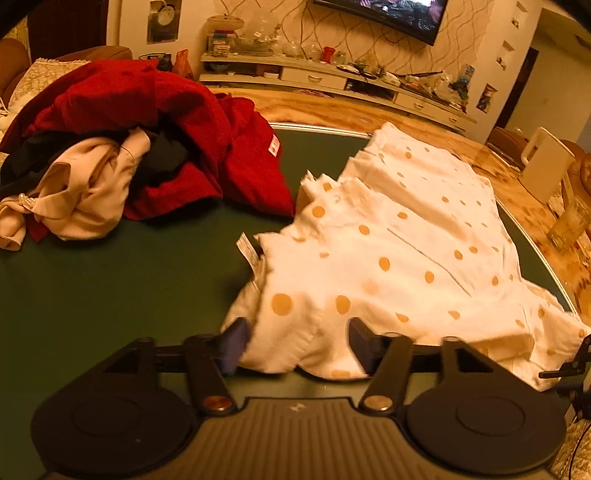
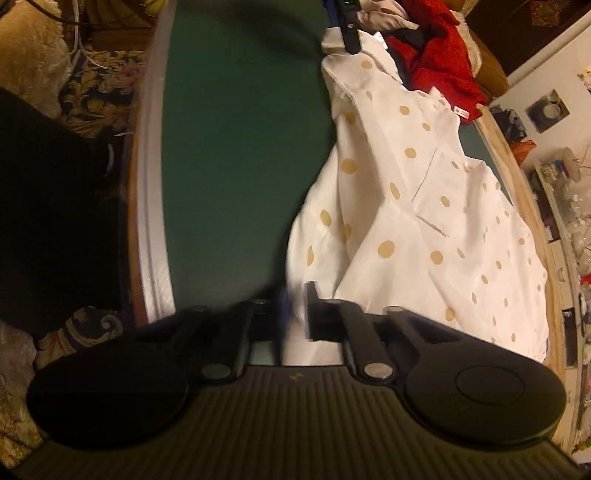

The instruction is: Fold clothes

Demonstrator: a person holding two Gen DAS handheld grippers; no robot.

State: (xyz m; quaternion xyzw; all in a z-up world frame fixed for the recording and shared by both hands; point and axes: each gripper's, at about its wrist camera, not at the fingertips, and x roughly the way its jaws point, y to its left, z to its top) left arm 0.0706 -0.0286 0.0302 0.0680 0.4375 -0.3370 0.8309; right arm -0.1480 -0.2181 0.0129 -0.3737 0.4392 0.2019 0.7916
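A white garment with golden dots [image 1: 406,236] lies spread on the green table top [image 1: 110,280]. My left gripper [image 1: 297,345] stands open at its near edge. A fold of the cloth lies between the blue pads [image 1: 232,347] without being pinched. In the right wrist view the same garment [image 2: 424,206] runs away from me along the table [image 2: 236,147]. My right gripper [image 2: 297,310] is shut on its near edge, with white cloth caught between the blurred fingers. The left gripper [image 2: 347,29] shows at the garment's far end.
A pile of a red garment [image 1: 177,122], a beige one [image 1: 85,192] and something dark sits at the table's back left. A glass [image 1: 570,225] and a white jug [image 1: 546,162] stand on the wooden surface to the right. Bare green table lies to the left.
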